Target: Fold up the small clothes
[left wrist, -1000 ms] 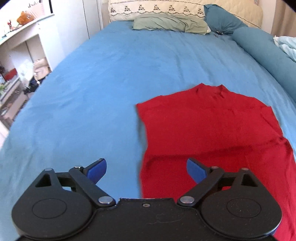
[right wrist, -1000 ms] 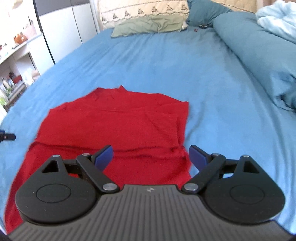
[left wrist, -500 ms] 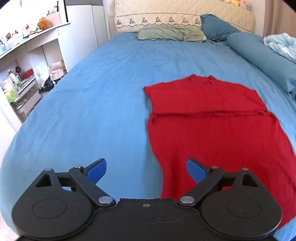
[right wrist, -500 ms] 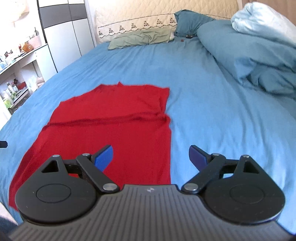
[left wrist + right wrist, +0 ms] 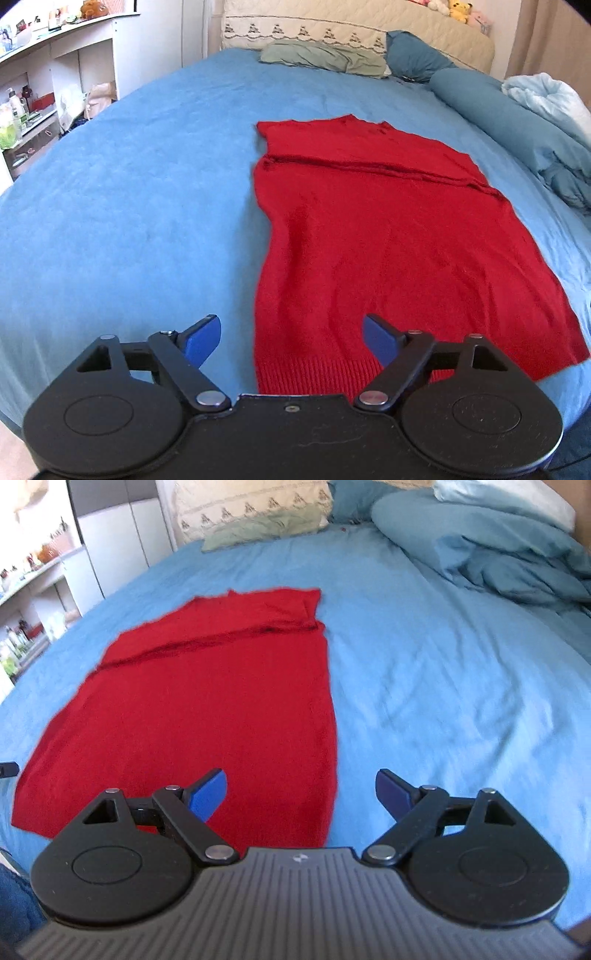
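A red knitted garment [image 5: 388, 240] lies flat on the blue bedsheet [image 5: 129, 206], its sleeves folded in across the chest and its ribbed hem nearest me. My left gripper [image 5: 291, 341] hovers over the hem's near left corner, its jaws closing but still wide, with nothing pressed between the blue pads. In the right wrist view the same garment [image 5: 207, 701] spreads to the left. My right gripper [image 5: 301, 794] stands open above the hem's near right corner, the garment's right edge running between its fingers.
A green pillow [image 5: 321, 59] and a teal pillow [image 5: 413, 55] lie at the headboard. A rolled blue duvet [image 5: 480, 546] runs along the right side of the bed. White shelves [image 5: 48, 85] with clutter stand off the bed's left side.
Both grippers have drawn back toward the foot of the bed, from over the garment's chest to its hem. More of the garment now shows. The left jaws have narrowed slightly.
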`<state>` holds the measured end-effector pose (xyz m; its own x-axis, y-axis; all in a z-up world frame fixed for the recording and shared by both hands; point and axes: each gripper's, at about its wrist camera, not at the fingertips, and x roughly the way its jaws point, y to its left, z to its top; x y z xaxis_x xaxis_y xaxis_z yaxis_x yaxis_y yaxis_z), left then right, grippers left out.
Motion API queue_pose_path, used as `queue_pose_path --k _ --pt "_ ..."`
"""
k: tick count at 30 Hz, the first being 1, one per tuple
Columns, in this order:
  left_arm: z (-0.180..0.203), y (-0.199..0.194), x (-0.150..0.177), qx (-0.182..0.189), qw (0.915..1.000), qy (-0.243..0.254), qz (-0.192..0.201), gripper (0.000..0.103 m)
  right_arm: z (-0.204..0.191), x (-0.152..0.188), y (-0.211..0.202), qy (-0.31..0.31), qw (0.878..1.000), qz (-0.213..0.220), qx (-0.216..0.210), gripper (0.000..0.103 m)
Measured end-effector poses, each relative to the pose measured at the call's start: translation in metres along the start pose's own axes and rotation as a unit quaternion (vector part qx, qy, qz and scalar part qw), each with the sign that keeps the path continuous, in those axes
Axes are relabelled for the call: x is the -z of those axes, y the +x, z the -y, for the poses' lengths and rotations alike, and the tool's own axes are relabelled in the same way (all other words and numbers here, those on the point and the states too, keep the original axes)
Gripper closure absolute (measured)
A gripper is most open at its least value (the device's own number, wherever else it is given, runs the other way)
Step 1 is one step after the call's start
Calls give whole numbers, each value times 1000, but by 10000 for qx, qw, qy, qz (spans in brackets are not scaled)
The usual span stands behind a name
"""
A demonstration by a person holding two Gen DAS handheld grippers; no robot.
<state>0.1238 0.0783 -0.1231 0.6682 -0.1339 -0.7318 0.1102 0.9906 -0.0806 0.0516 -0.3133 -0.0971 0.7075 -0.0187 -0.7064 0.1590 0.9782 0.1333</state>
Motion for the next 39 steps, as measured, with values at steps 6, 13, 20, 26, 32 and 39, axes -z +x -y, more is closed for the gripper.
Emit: queue_pose_path --k 6,13,20,26,32,39 --pt "1 1 21 -136 9998 -160 5 32 -1 18 -2 117 9997 -115 170 10" --pt "1 7 40 -183 9992 -300 -171 44 -2 45 9 304 9987 -332 256 26" --pt "1 14 52 -302 9990 -279 -191 47 -2 53 16 430 9978 -393 315 38" --pt "-1 13 56 -266 9991 -277 -159 70 -10 54 18 297 9985 -347 287 60" --pt "3 3 50 -231 9995 -130 -174 97 -9 50 15 361 9989 -254 180 81" --pt "4 -52 -4 48 9984 -88 565 97 -1 -3 -24 695 9967 319 -260 82"
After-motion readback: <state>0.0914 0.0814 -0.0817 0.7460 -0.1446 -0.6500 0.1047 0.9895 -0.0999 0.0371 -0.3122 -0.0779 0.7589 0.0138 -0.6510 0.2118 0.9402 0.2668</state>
